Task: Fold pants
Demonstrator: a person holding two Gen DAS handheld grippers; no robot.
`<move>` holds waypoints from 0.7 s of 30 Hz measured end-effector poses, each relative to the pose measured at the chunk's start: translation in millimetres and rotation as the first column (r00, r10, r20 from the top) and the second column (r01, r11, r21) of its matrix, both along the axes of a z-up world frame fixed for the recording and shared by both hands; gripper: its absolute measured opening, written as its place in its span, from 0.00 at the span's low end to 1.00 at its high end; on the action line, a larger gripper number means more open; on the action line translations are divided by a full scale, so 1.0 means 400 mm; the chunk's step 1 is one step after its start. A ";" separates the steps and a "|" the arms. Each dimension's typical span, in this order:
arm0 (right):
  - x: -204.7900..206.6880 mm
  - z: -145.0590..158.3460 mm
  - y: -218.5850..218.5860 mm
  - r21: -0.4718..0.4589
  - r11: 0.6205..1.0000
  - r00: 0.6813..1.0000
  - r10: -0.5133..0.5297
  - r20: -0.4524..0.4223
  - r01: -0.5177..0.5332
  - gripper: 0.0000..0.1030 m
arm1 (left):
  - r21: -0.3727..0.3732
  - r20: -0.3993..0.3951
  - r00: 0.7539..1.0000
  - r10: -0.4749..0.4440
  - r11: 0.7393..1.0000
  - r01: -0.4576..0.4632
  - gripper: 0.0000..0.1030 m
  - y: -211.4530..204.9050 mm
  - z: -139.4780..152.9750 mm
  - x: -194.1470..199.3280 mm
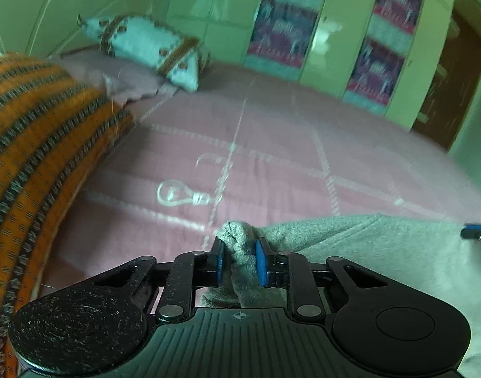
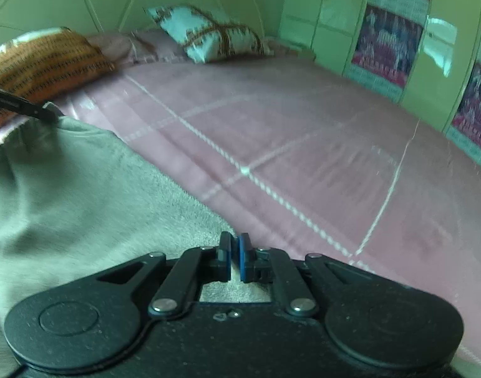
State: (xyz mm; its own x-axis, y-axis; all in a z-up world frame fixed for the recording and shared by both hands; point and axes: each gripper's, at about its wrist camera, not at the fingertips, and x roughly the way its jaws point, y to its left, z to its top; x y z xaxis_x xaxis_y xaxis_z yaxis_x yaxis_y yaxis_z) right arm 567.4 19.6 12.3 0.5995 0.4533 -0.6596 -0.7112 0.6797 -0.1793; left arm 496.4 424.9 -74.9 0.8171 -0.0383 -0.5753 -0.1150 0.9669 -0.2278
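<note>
Pink bedspread (image 2: 303, 145): broad bare expanse ahead toward wardrobe (image 2: 394, 41). Grey pants (image 2: 83, 195): spread at bed's near side. Left gripper (image 1: 239, 260): clamped on bunched pants edge. Right gripper (image 2: 235, 256): pinched on pants border.

Pink bedspread (image 1: 272, 157) with pale grid lines and a light-bulb motif (image 1: 180, 193). Orange striped blanket (image 1: 36, 145) at left. Patterned white pillow (image 1: 146, 48) near the headboard. Pale green wardrobe (image 1: 338, 28) with patterned door panels (image 1: 281, 28) beyond the bed.
</note>
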 end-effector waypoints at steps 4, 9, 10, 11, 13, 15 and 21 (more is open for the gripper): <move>-0.103 0.081 -0.023 -0.002 0.999 0.997 0.039 0.065 -0.039 0.00 | -0.018 0.082 0.996 -0.021 1.000 0.022 0.20 0.007 0.053 -0.088; -0.274 0.166 -0.065 -0.007 0.997 0.987 0.079 0.140 -0.078 0.00 | -0.036 0.164 0.984 -0.062 0.997 0.068 0.20 -0.002 0.105 -0.229; -0.308 0.175 -0.070 -0.012 0.996 0.984 0.086 0.153 -0.085 0.00 | -0.034 0.169 0.983 -0.066 0.997 0.073 0.19 -0.006 0.110 -0.261; -0.348 0.181 -0.075 -0.023 0.995 0.981 0.096 0.170 -0.093 0.00 | -0.032 0.173 0.982 -0.071 0.996 0.078 0.19 -0.011 0.113 -0.291; -0.421 0.183 -0.081 -0.048 0.993 0.974 0.112 0.195 -0.104 0.00 | -0.020 0.179 0.980 -0.087 0.996 0.092 0.19 -0.023 0.119 -0.352; -0.497 0.172 -0.089 -0.071 0.991 0.969 0.127 0.210 -0.115 0.00 | -0.025 0.173 0.980 -0.095 0.995 0.101 0.19 -0.031 0.121 -0.409; -0.677 0.041 -0.088 -0.160 0.976 0.975 0.171 0.140 -0.148 0.07 | 0.009 -0.005 0.998 -0.067 0.998 0.067 0.20 -0.063 0.039 -0.560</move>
